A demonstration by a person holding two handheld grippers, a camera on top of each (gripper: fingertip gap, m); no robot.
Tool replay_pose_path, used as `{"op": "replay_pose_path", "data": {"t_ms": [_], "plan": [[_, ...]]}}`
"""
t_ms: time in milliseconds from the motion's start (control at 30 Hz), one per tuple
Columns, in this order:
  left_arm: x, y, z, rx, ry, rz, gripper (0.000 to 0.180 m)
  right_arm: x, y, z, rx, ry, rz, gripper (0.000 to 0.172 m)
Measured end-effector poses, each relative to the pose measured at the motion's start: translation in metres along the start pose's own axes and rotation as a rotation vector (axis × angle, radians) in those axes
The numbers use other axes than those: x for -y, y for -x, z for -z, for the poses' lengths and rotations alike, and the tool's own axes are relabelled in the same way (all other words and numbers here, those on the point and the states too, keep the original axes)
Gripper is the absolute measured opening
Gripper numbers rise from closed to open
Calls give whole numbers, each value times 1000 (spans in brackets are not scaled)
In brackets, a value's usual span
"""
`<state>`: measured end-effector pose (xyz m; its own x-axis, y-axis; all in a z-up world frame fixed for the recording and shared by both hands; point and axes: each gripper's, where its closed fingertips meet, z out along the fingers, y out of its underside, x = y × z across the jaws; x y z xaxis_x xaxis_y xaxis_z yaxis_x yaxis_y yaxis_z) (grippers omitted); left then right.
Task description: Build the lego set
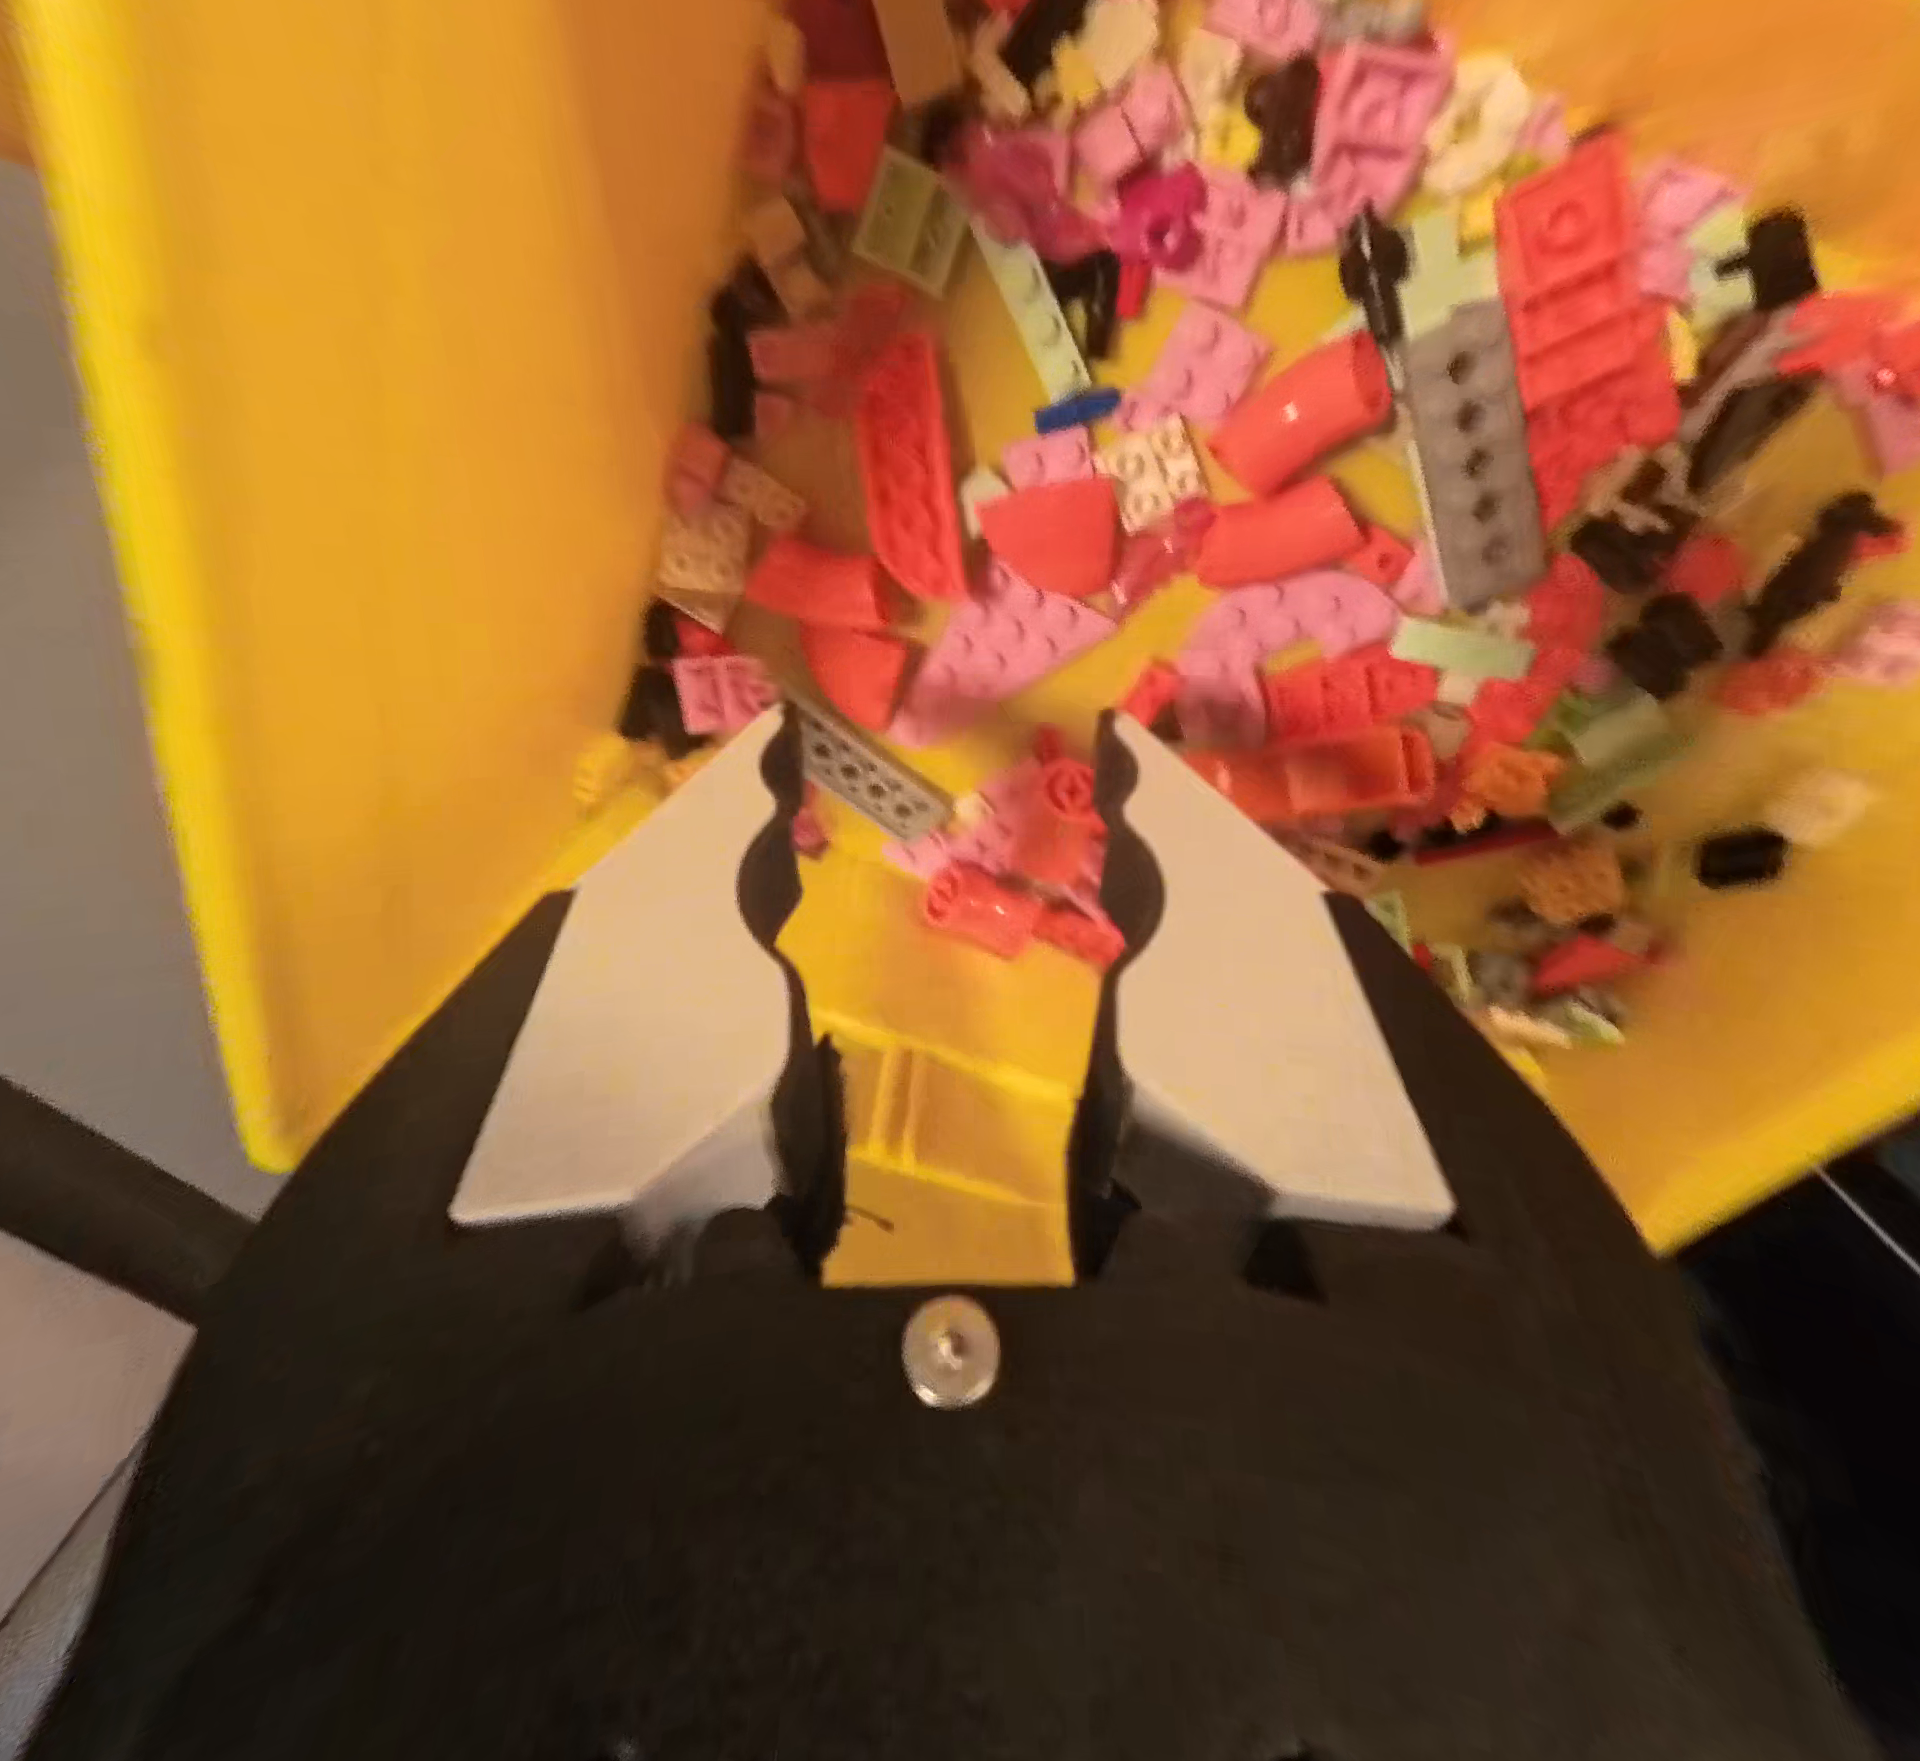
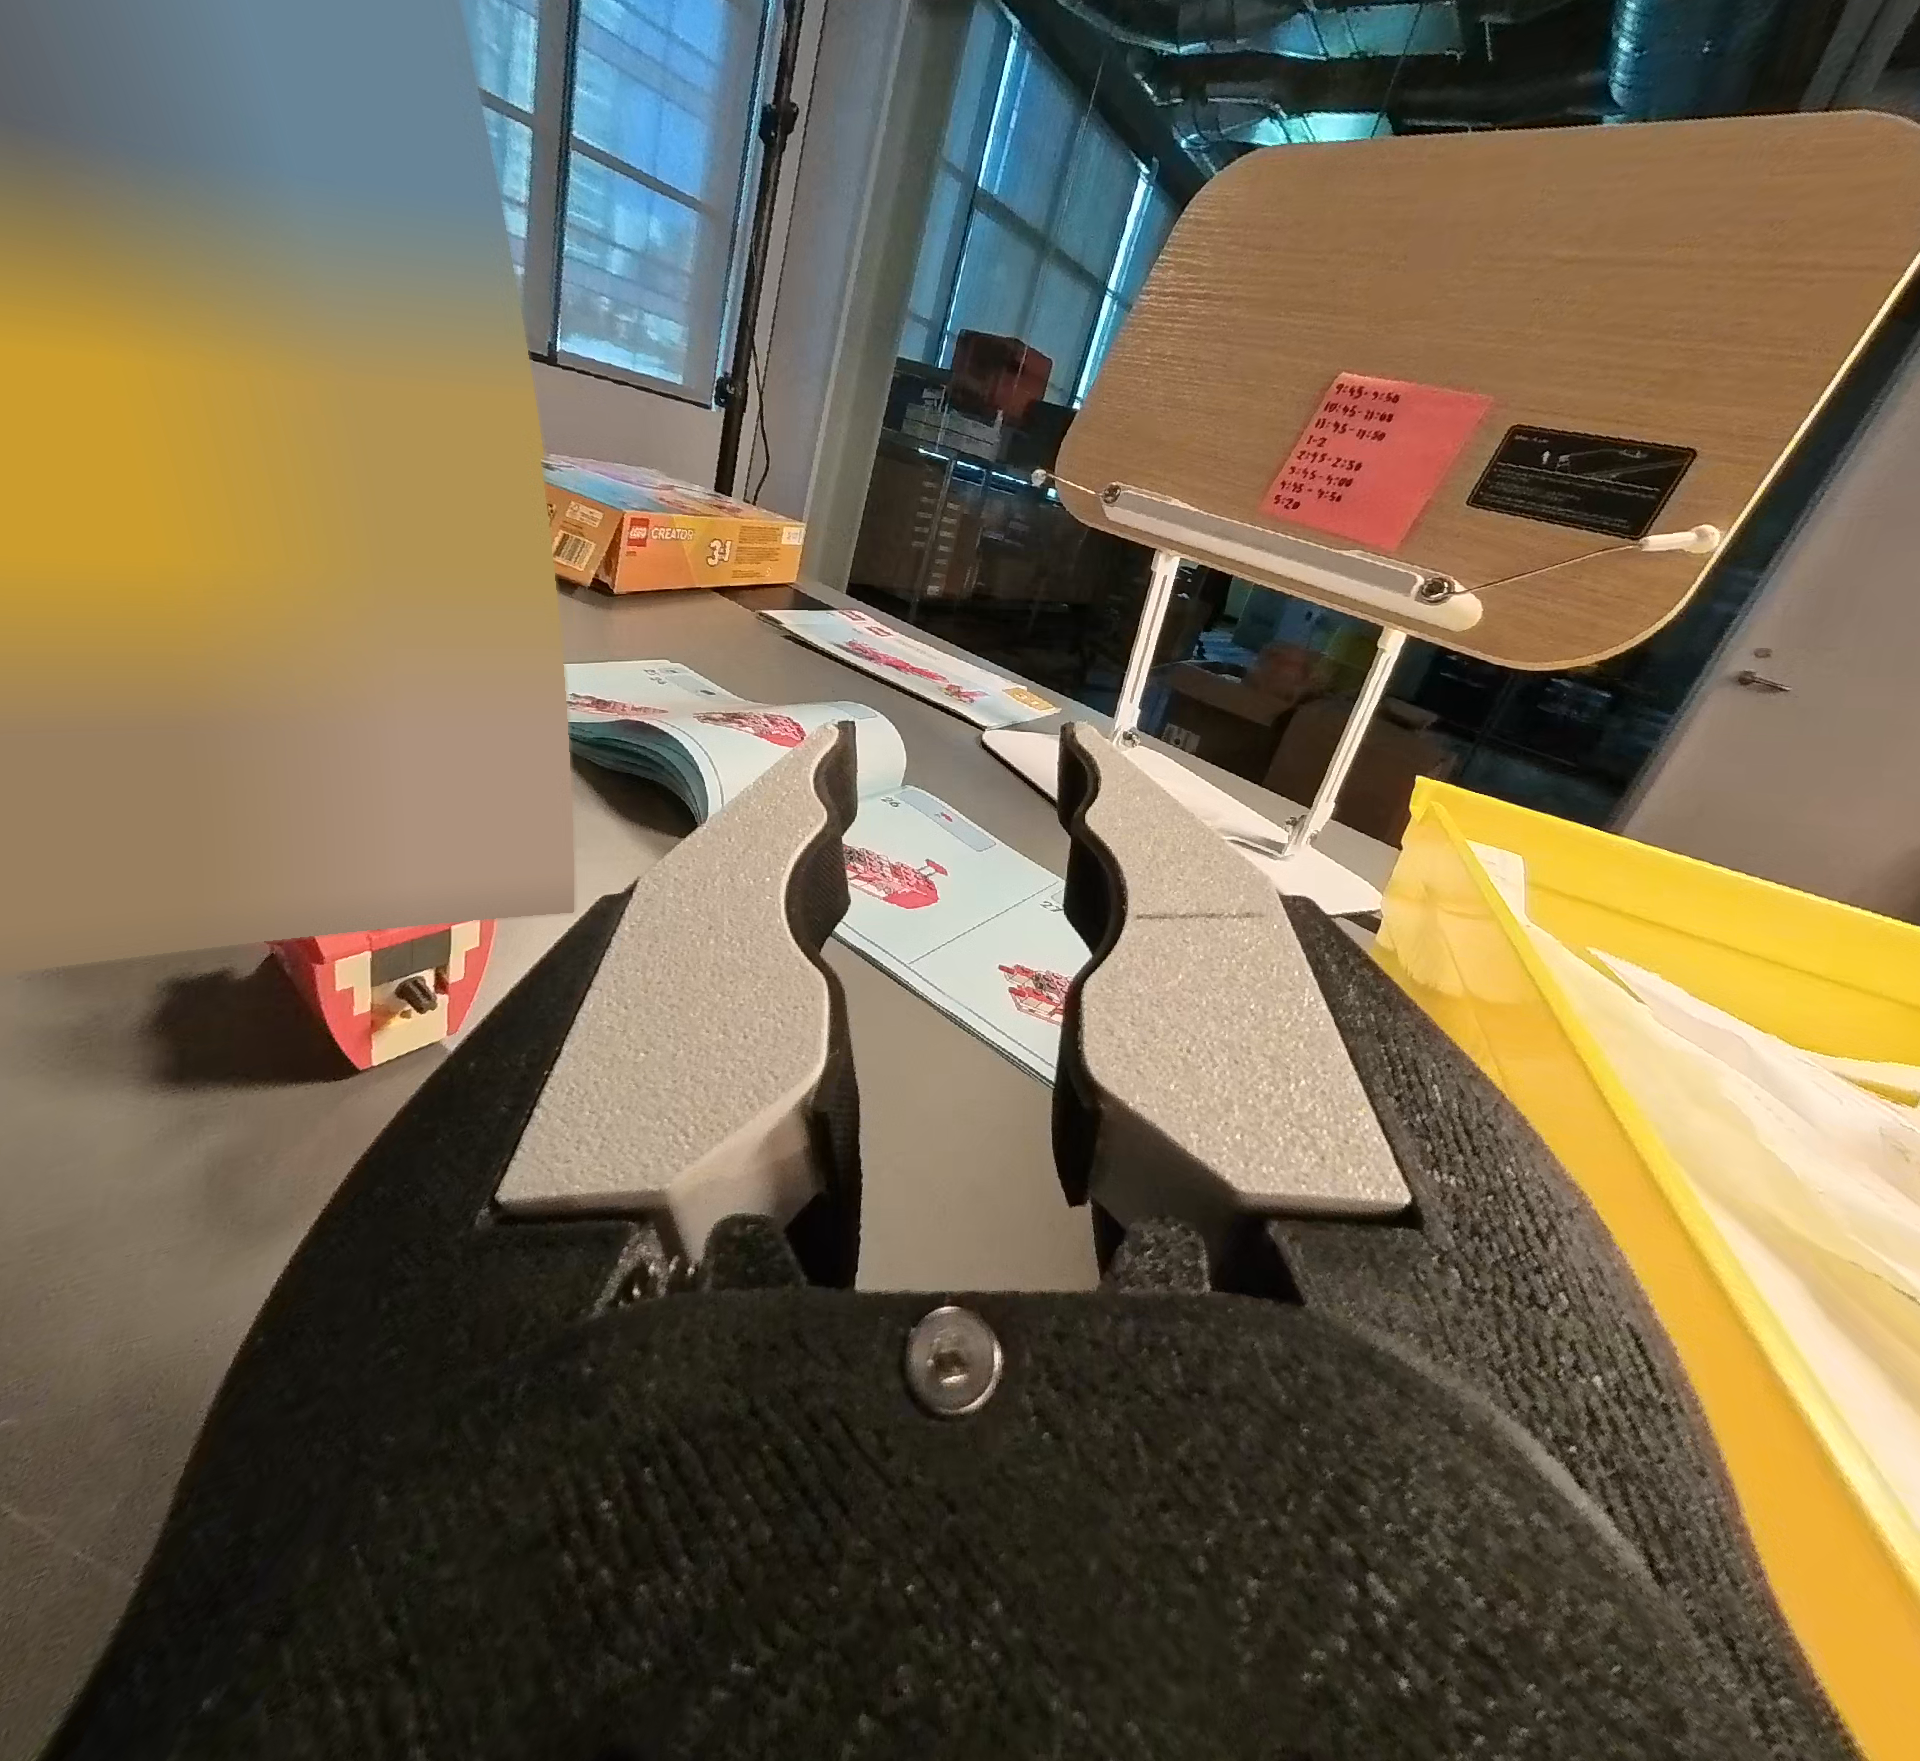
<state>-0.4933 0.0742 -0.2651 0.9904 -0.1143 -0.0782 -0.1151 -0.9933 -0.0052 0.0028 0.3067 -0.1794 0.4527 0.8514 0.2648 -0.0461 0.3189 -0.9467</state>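
Note:
My left gripper [image 1: 945, 724] hangs open inside a yellow bin [image 1: 416, 361], just above a pile of loose bricks [image 1: 1247, 361] in red, pink, black and pale green. A cluster of small red round bricks [image 1: 1065, 802] and a grey plate with holes [image 1: 873, 771] lie below the gap between the fingers; neither pad presses on them. The view is motion-blurred. My right gripper [image 2: 958, 735] is open and empty, low over the grey table [image 2: 156, 1192], pointing over an open instruction booklet [image 2: 935, 880].
A red and white brick build [image 2: 395, 994] stands on the table at left. A yellow bin [image 2: 1662, 932] with plastic bags is at right. A wooden book stand [image 2: 1455, 361], a second booklet [image 2: 904, 662] and a cardboard box [image 2: 675, 548] lie farther back. My hands' fingertips stand some 55 centimeters from each other.

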Motion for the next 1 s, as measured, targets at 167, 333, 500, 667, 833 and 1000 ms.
{"op": "replay_pose_path", "data": {"t_ms": [167, 333, 500, 667, 833, 1000], "plan": [[-29, -16, -5, -104, 156, -53, 47, 0, 0, 0, 0, 0, -3, 37], [-38, -14, -19, -58, 212, -200, 19, 0, 0, 0, 1, 0, -3, 37], [-7, -9, -16, -12, 31, -195, 15, 0, 0, 0, 0, 0, -1, 37], [-12, -8, -10, -35, 58, -136, 42, 0, 0, 0, 0, 1, -1, 37], [-32, 10, -14, 57, 183, -150, 41, 0, 0, 0, 1, 1, 1, 37], [-6, -36, -8, -213, -6, -137, 46, 0, 0, 0, 1, 0, 0, 37]]}}
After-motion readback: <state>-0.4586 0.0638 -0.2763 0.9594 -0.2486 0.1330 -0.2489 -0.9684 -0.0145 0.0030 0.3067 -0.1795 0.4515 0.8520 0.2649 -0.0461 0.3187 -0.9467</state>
